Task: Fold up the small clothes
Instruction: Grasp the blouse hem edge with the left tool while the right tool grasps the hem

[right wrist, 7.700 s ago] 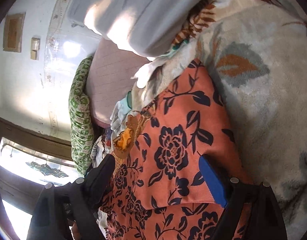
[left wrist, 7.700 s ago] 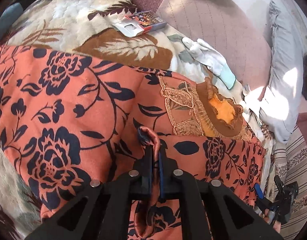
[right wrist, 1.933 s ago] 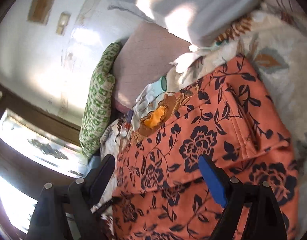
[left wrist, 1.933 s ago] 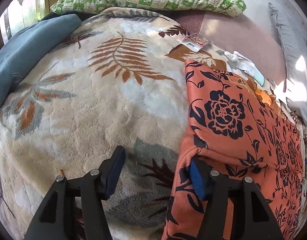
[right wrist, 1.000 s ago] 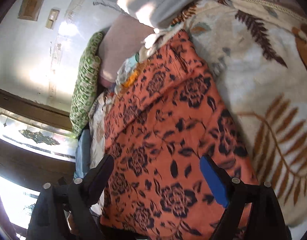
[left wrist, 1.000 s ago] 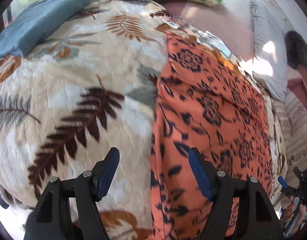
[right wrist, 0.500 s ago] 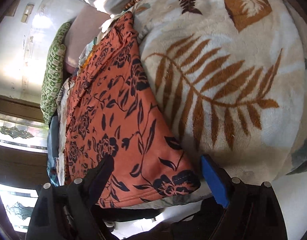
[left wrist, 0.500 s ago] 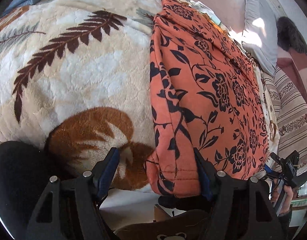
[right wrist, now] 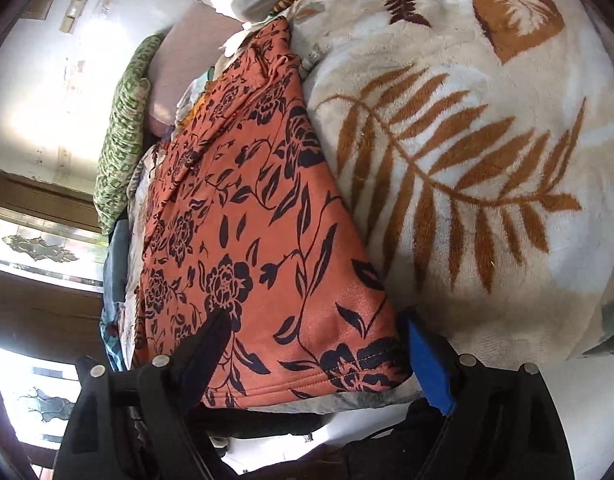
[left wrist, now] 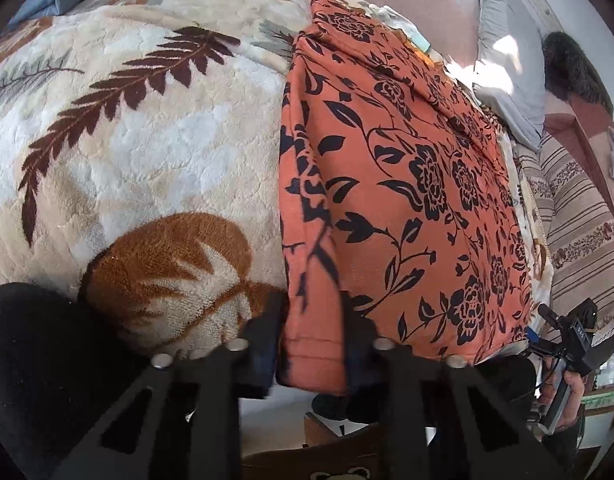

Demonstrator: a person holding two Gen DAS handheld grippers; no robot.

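An orange garment with black flowers lies folded lengthwise on a leaf-patterned blanket. Its near hem hangs at the bed's edge. My left gripper is at the hem's left corner. Its jaws are closing, the cloth fills the gap and both pads touch it. In the right wrist view the same garment runs away from me. My right gripper straddles the hem's right corner. Its jaws stand wide and are starting to close, with the pads off the cloth.
A grey pillow and a striped cloth lie right of the garment. A green patterned pillow stands at the bed's far end. A brown box and a black shape sit below the bed edge.
Both grippers came down along the garment to its near hem. The left jaws, wide a moment ago, have drawn in on the hem corner. The right jaws stayed wide.
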